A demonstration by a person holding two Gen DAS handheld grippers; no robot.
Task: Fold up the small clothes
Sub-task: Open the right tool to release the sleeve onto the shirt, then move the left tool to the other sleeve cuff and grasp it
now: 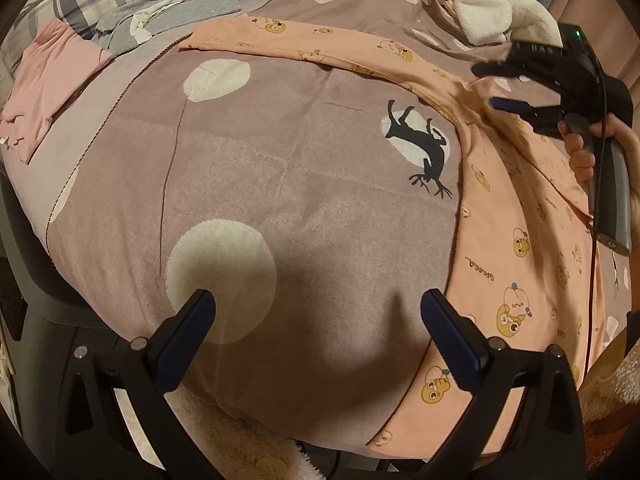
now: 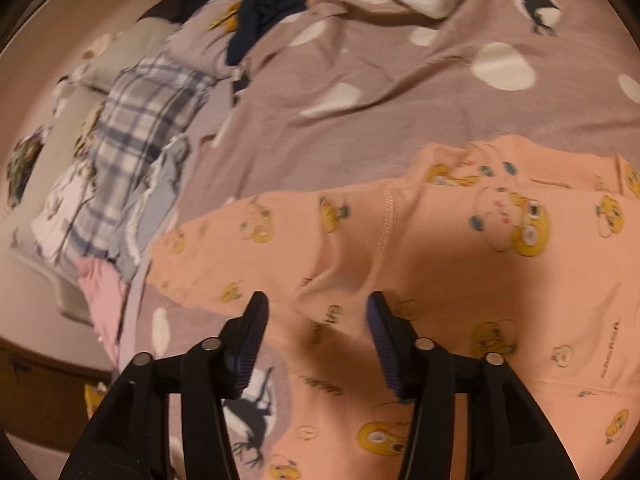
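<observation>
Here, a peach cartoon-print garment [image 1: 516, 216] lies spread across a mauve spotted bedspread [image 1: 280, 160], one long part reaching away from the black deer print [image 1: 424, 148] toward the bed's far side. The left gripper [image 1: 320, 312] hovers wide open over bare bedspread beside the garment, gripping nothing. The right gripper [image 2: 318, 316], jaws parted and empty, hangs above the garment's middle. Folding appears barely begun; the next move likely calls for pinching an edge and carrying it across.
</observation>
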